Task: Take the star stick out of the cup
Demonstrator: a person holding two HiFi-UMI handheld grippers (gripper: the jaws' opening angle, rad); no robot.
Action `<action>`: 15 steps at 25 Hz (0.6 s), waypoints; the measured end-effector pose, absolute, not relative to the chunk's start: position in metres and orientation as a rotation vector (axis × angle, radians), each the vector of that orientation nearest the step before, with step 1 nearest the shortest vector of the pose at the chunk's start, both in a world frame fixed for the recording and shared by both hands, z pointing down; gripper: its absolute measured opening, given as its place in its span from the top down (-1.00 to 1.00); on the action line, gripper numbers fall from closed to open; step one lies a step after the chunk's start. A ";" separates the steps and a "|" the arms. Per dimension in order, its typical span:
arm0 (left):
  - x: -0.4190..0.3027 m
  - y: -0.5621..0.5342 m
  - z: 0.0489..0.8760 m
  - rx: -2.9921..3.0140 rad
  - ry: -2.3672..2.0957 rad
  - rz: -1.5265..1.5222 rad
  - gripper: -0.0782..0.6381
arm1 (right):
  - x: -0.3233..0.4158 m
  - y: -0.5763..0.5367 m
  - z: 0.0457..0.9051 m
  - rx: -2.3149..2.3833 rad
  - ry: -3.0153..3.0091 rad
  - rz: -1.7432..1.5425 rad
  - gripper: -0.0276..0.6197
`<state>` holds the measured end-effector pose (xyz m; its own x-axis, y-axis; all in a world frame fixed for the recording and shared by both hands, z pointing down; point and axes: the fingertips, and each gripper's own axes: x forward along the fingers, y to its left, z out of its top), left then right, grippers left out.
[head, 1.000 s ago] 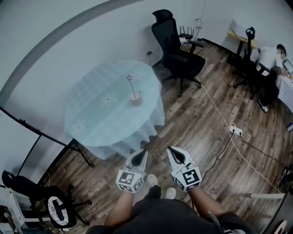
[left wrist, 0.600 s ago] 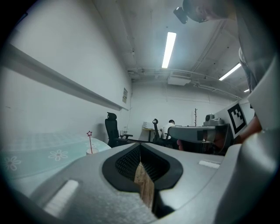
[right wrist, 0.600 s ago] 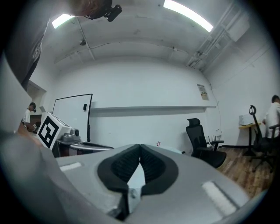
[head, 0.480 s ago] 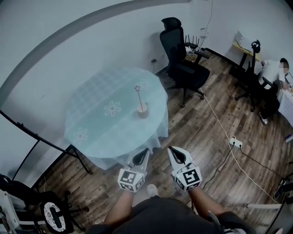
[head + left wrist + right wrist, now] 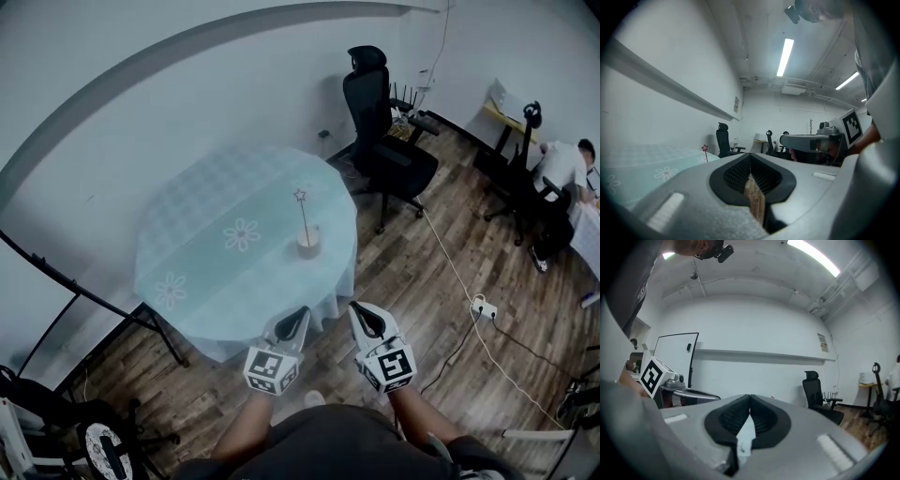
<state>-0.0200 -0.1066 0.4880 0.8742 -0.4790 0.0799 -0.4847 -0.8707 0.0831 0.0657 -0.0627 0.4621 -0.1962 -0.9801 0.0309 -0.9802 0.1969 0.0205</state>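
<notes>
Jaws of left gripper (image 5: pixel 297 315) and right gripper (image 5: pixel 362 313) meet, ribbed, empty (thin star stick (image 5: pixel 303 215) upright in cup (image 5: pixel 308 241)).

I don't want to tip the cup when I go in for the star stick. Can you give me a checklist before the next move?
1. The star stick stands upright in the cup: ok.
2. The cup stands on the table: ok.
3. The left tool holds nothing: ok, jaws shut, empty.
4. The right tool is open for a grasp: not ok, jaws shut.
5. Tools near the stick: not ok, both well short of the cup.
6. Anything else inside the cup: cannot tell.
</notes>
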 end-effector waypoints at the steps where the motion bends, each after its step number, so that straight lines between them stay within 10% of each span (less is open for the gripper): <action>1: -0.023 -0.111 0.488 2.947 -0.754 0.084 0.76 | 0.063 -0.067 0.462 1.974 -2.394 0.005 0.91; 15: -0.028 -0.171 0.501 2.904 -0.812 0.079 0.76 | 0.066 -0.132 0.474 1.940 -2.437 0.072 0.90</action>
